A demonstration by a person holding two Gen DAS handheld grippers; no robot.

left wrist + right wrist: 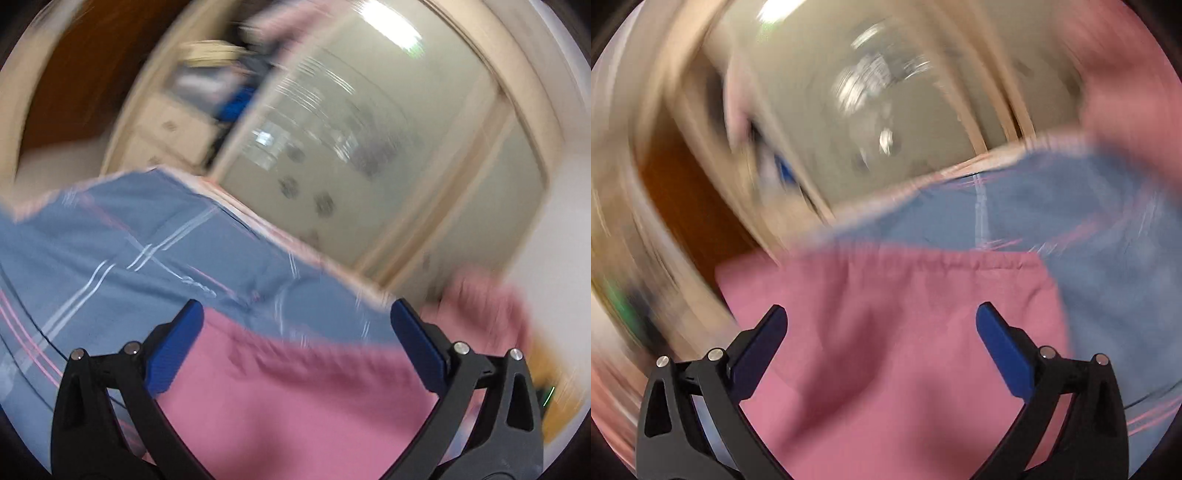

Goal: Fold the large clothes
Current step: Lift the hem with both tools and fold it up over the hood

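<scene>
A pink garment [295, 398] lies on a bed covered with a blue checked sheet [122, 240]. My left gripper [295, 325] is open and empty, its blue pads [173, 350] spread wide above the pink cloth. In the right wrist view the same pink garment [894, 332] fills the lower middle, with a gathered hem along its far edge. My right gripper [881, 321] is open and empty above it. The blue sheet [1089, 240] shows to the right. Both views are motion-blurred.
A cream-framed wardrobe with frosted sliding doors [369, 129] stands beyond the bed. An open section shows shelves with clothes [221, 92] and drawers. A brown wooden door [81, 81] is at the left. More pink cloth [487, 299] lies at the bed's right edge.
</scene>
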